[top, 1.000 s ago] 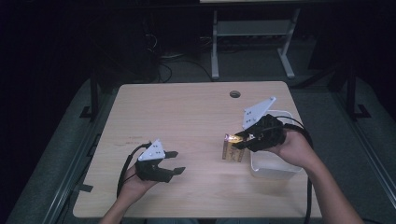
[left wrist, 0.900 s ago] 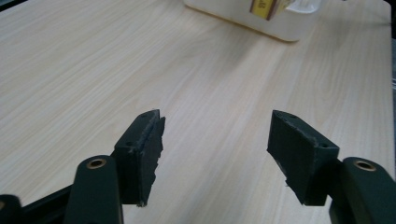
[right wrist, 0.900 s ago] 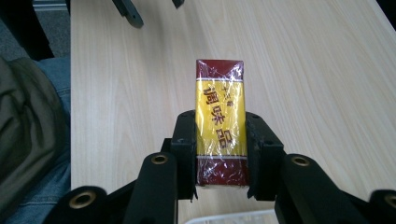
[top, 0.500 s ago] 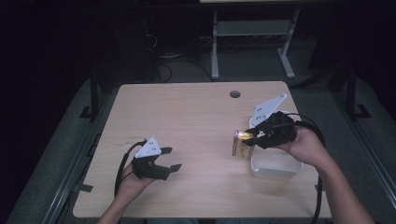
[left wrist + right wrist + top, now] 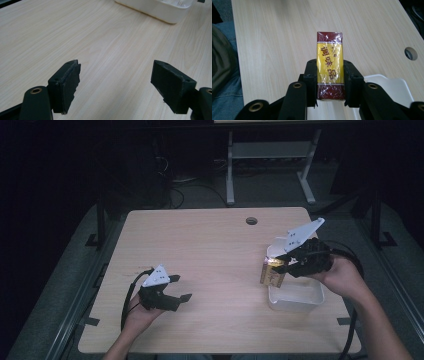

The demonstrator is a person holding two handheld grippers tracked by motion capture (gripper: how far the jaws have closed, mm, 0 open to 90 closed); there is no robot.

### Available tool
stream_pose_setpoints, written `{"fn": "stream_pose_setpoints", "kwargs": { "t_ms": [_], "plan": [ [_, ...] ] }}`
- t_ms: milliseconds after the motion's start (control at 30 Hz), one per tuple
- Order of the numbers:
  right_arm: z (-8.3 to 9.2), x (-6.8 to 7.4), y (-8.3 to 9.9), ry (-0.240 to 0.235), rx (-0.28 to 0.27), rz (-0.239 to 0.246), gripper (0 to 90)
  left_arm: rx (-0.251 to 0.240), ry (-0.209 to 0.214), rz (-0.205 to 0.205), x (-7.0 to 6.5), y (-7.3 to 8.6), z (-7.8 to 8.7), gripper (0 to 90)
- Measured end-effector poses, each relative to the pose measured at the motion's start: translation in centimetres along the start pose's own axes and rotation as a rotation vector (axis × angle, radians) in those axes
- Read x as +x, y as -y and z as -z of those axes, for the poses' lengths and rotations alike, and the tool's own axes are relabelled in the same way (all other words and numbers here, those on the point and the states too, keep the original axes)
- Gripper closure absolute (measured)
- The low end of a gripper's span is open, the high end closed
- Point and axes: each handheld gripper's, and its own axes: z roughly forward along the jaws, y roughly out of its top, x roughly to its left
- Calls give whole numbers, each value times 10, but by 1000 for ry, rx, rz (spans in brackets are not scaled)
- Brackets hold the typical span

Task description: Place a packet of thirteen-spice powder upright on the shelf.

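High view, change: the right gripper (image 5: 278,266) with its packet (image 5: 272,273) has come lower and toward the person over the last second, from beside the tub's far-left corner to the tub's left rim.
Left gripper, change: the left gripper (image 5: 177,289) has stayed at the desk's near-left part, held in the left hand (image 5: 137,315), with almost no shift.
Right jaws: closed on the packet's two long sides, gripping its lower half; the right gripper view shows the pads flat against the wrapper.
Left jaws: wide apart and holding nothing; the left gripper view shows bare wood between the two pads (image 5: 66,86).
Packet: small box, dark red at both ends with a yellow middle band, in shiny clear film; held off the desk (image 5: 210,250), just left of the tub (image 5: 300,299) and overlapping its rim in the high view.
Writing: dark red Chinese characters run along the yellow band, reading 调味品; smaller marks near the top end are too blurred to read.
Tub: white, rectangular, shallow, on the desk's right side under the right hand (image 5: 342,275); its corner shows at the top of the left gripper view.
Desk: light wood grain, with a round cable hole (image 5: 251,220) near the far edge.
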Motion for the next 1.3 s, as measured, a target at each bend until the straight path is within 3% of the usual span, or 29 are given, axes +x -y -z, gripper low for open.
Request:
{"fn": "stream_pose_setpoints", "kwargs": {
  "t_ms": [600,867,1300],
  "plan": [
    [12,-11,19,39,23,-48,680,-1,-8,4,1,1,0,219],
    [11,-27,28,46,35,-90,680,-13,-15,4,3,1,2,219],
    [-2,-35,41,31,67,-116,679,-8,-8,2,1,1,1,219]
  ]
}}
